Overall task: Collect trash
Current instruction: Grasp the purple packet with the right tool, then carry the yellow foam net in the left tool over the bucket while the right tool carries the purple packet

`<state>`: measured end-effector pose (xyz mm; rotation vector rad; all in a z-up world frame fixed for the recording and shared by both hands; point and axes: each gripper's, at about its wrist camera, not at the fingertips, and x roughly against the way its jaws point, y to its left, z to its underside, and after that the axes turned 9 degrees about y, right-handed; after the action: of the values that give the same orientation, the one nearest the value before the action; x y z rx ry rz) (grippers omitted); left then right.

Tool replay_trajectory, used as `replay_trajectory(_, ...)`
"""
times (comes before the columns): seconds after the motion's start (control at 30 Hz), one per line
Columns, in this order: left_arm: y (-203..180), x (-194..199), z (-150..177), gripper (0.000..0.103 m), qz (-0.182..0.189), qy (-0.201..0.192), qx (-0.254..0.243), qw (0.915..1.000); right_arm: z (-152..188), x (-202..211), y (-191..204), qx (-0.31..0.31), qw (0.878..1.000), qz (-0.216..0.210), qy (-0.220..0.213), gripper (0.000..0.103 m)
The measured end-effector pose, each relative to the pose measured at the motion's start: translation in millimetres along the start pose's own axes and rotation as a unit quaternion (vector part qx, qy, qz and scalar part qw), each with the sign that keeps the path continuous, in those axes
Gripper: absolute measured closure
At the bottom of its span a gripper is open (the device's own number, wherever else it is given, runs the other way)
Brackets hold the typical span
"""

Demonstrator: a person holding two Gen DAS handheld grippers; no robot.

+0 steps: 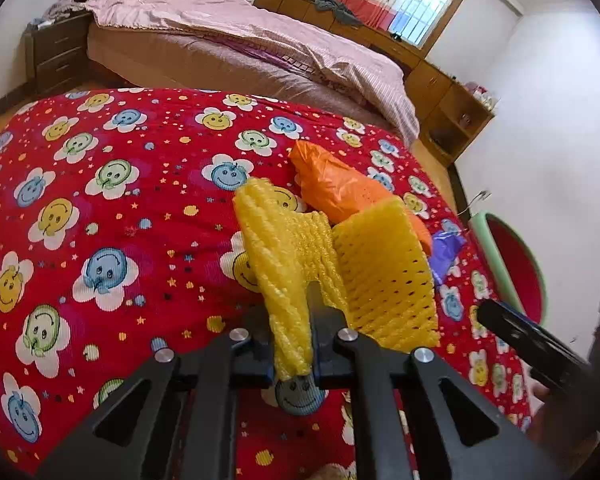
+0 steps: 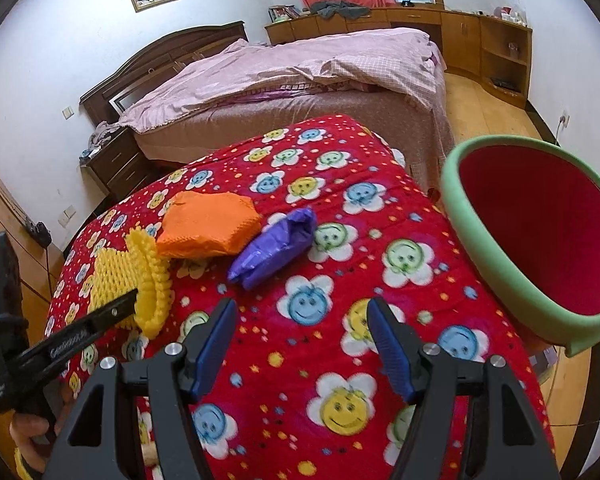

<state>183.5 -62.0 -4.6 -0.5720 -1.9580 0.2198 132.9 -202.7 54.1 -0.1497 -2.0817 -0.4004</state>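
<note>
While the left gripper (image 1: pixel 292 336) is clenched on the yellow foam fruit net (image 1: pixel 296 248), the right gripper (image 2: pixel 300 344) is held released; ahead, orange bag (image 2: pixel 208 228) and purple wrapper (image 2: pixel 272 248) remain uncollected, green-rimmed red bin (image 2: pixel 460 216) empty.

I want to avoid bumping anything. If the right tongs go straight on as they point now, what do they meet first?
Probably the red flower-print blanket just ahead of the open right tongs. Beyond that lies the crumpled purple plastic bag, though depth is uncertain.
</note>
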Motion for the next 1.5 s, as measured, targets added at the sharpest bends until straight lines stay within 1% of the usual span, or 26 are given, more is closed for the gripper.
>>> replay_trajectory(0.1, 5, 9, 1, 0.093, 0.009, -0.015, 0.012, 0.9998, -6, -9, 8, -0.003, 1.0, -0.003, 0.002, 0.033)
replay_trajectory(0.23, 14, 23, 2, 0.093, -0.003, -0.045, 0.029, 0.9986, -12, -20, 21, -0.003, 1.0, -0.003, 0.004, 0.033)
replay_trajectory(0.43, 23, 32, 1, 0.093, -0.029, -0.069, 0.045, 0.9962, -21, -37, 30, -0.019, 1.0, 0.004, 0.008, 0.033)
replay_trajectory(0.53, 26, 35, 1, 0.093, -0.034, -0.076, 0.048, 0.9953, -25, -46, 29, -0.032, 0.999, 0.008, 0.009, 0.035)
replay_trajectory(0.6, 26, 36, 2, 0.093, -0.035, -0.078, 0.05, 0.9951, -26, -51, 27, -0.04, 0.999, 0.011, 0.012, 0.044)
replay_trajectory(0.63, 27, 36, 2, 0.093, -0.036, -0.079, 0.051, 0.9949, -26, -53, 26, -0.043, 0.999, 0.017, 0.008, 0.046)
replay_trajectory(0.7, 29, 37, 2, 0.093, -0.036, -0.081, 0.055, 0.9945, -26, -54, 26, -0.04, 0.999, 0.025, 0.004, 0.056)
replay_trajectory(0.73, 30, 39, 2, 0.093, -0.035, -0.083, 0.057, 0.9943, -26, -55, 26, -0.038, 0.999, 0.028, 0.002, 0.06)
replay_trajectory(0.77, 31, 40, 3, 0.093, -0.033, -0.086, 0.058, 0.994, -26, -55, 25, -0.037, 0.999, 0.032, 0.002, 0.068)
replay_trajectory(0.83, 31, 44, 3, 0.093, -0.028, -0.093, 0.058, 0.9936, -26, -54, 22, -0.033, 0.999, 0.032, 0.003, 0.074)
replay_trajectory(0.9, 30, 46, 3, 0.093, -0.015, -0.094, 0.057, 0.9938, -24, -52, 19, -0.033, 0.999, 0.024, 0.005, 0.079)
replay_trajectory(0.93, 28, 47, 3, 0.093, 0.0, -0.094, 0.056, 0.994, -22, -50, 17, -0.033, 0.999, 0.019, 0.005, 0.08)
replay_trajectory(1.0, 23, 48, 4, 0.093, 0.014, -0.095, 0.051, 0.9941, -18, -46, 14, -0.029, 0.999, 0.015, 0.005, 0.082)
replay_trajectory(1.17, 3, 53, 8, 0.093, 0.037, -0.095, 0.021, 0.9945, -7, -28, 11, -0.019, 1.0, 0.004, -0.003, 0.084)
replay_trajectory(1.5, -28, 66, 15, 0.093, 0.053, -0.087, -0.007, 0.9948, 16, 29, 1, 0.003, 0.999, -0.001, -0.046, 0.085)
